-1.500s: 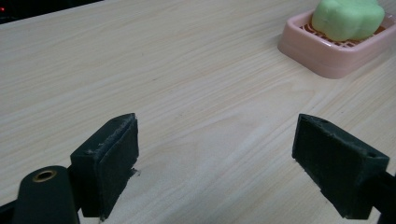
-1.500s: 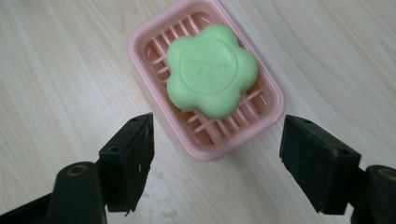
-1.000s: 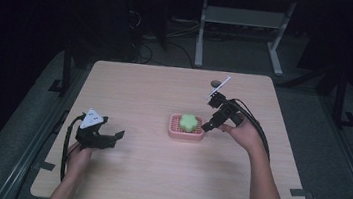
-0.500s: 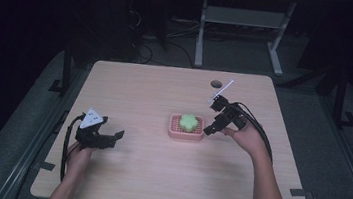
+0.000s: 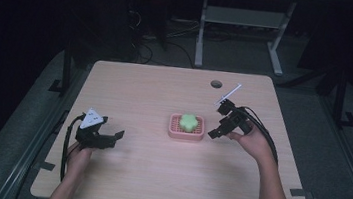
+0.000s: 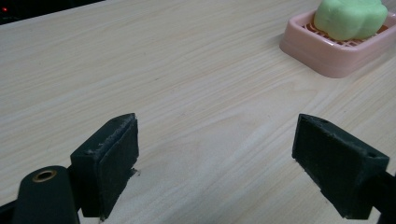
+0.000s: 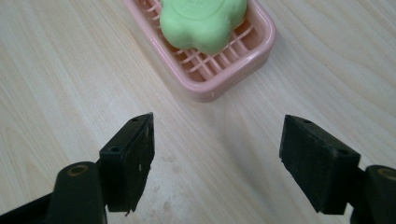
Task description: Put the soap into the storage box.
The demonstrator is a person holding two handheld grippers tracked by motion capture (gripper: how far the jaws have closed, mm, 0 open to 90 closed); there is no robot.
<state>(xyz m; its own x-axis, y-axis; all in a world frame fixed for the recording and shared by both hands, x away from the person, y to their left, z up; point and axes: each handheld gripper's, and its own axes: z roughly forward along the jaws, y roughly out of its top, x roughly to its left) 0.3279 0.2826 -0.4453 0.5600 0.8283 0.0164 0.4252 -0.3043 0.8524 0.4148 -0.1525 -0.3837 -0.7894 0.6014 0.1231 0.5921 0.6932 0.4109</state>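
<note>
From above I see the pink soap dish (image 5: 187, 127) at the middle of the wooden table (image 5: 165, 88), a green flower-shaped soap (image 5: 189, 121) lying in it. My right gripper (image 5: 214, 132) sits just right of the dish; my left gripper (image 5: 114, 138) is well apart, near the left edge. In the left gripper view, my jaws gape wide, empty, over bare wood. In the right gripper view, they spread wide too, holding nothing, the dish (image 7: 233, 60) just ahead.

pink soap dish (image 6: 337, 55) and green soap (image 6: 351, 18) cut off by frame edge
</note>
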